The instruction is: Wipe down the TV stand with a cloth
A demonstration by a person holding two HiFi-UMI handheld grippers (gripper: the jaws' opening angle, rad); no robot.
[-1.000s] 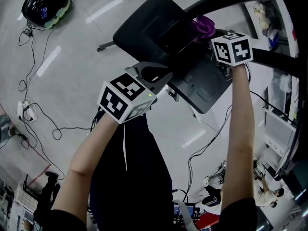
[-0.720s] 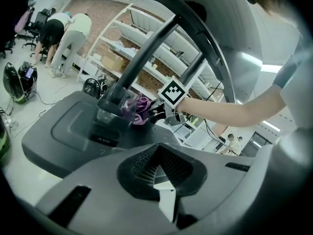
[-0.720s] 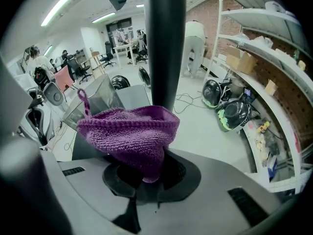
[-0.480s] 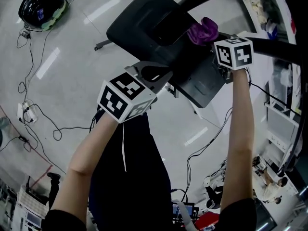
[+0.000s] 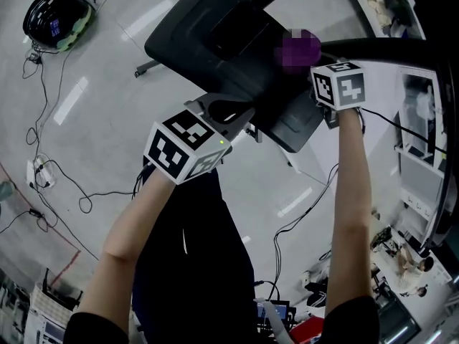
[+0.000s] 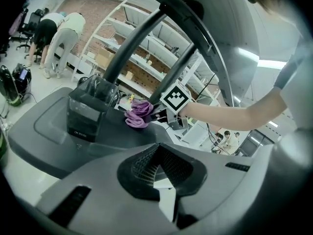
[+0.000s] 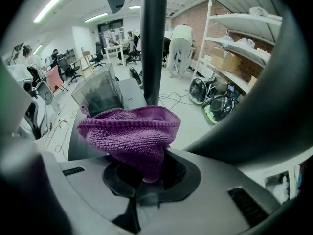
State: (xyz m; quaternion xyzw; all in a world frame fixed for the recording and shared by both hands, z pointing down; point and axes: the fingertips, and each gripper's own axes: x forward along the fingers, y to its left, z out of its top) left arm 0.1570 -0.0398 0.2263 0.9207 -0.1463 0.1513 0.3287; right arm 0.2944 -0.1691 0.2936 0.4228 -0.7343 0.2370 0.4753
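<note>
- purple cloth, looped weave
- dark grey TV stand
- grey left tongs and right tongs; cubes white with black squares
- pale grey floor beside the TV stand

Dark clothing; grey hand-held grippers carry black-and-white marker cubes.

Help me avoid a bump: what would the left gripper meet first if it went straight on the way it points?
Probably the purple cloth in the right gripper on the TV stand's base; depth is unclear, so the base itself may come first.
</note>
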